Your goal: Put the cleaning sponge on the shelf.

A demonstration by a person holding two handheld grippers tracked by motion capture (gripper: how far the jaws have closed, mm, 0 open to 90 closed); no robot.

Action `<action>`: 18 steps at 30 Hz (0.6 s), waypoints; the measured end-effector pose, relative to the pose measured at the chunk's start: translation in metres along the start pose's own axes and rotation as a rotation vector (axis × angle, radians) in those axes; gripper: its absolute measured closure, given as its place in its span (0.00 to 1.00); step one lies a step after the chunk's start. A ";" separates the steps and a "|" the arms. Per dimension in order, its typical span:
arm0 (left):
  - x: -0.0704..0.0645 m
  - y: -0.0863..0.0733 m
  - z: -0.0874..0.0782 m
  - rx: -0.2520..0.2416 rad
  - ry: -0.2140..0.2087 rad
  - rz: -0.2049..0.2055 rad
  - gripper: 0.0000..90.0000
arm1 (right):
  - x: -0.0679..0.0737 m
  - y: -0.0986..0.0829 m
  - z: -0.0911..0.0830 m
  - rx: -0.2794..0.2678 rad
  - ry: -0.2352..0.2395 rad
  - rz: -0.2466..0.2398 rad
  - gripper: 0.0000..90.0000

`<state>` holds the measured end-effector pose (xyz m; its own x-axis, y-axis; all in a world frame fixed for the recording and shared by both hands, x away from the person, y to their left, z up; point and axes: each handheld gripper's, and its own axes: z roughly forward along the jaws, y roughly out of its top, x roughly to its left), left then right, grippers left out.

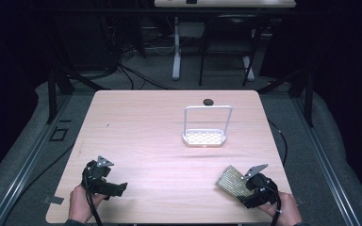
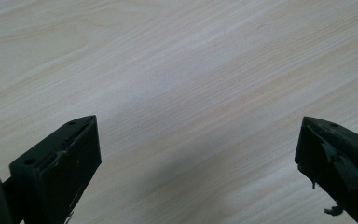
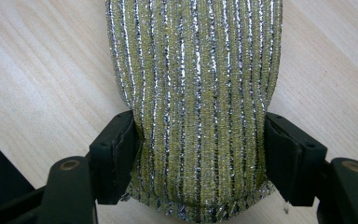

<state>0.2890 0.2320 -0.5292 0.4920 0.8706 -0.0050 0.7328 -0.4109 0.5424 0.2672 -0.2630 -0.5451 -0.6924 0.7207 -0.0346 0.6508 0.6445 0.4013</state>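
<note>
Light falls from overhead onto the table (image 1: pixel 136 141), brightest near centre; the surroundings from 9 through 12 to 3 o'clock sink into dark. Both gripper views are soft, slightly blurred.

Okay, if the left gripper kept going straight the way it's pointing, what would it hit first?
Probably just the bare table. The left gripper is open and angled down at plain wood, with nothing between its jaws or ahead.
</note>
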 end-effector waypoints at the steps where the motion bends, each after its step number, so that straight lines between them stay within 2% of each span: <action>1: 0.000 0.000 0.000 0.000 0.000 0.000 0.00 | 0.000 0.000 0.000 -0.002 -0.006 0.000 0.35; 8: 0.000 0.000 0.000 0.000 0.003 0.000 0.00 | -0.001 0.001 -0.004 -0.016 -0.010 0.003 0.35; 18: -0.001 0.000 0.000 0.003 0.004 0.000 0.00 | -0.001 0.005 -0.009 -0.044 -0.017 0.033 0.35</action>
<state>0.2890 0.2311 -0.5292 0.4900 0.8717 -0.0011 0.7341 -0.4120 0.5397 0.2684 -0.2629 -0.5348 -0.6649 0.7461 -0.0360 0.6589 0.6085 0.4423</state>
